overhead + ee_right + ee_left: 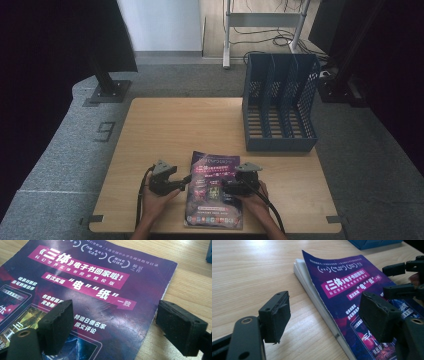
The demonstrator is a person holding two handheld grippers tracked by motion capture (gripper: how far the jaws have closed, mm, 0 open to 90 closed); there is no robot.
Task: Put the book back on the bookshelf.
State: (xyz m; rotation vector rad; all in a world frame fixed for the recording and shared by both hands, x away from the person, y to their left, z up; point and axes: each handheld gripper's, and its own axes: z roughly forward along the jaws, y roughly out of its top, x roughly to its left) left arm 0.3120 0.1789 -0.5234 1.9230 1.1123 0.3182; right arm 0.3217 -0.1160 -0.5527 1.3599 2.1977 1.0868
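Purple magazine (214, 190) lies flat at desk (165, 130) front edge; left hand-held gripper (184, 181) and right hand-held gripper (226, 187) both released, straddling its side edges.

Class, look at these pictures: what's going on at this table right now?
A person at a wooden table holds a tool in each hand, both brought to a purple magazine lying flat near the front edge. The left tool sits open at the magazine's left edge, where the cover lifts slightly. The right tool is open above the cover. Neither grips it yet. A blue file rack stands behind.
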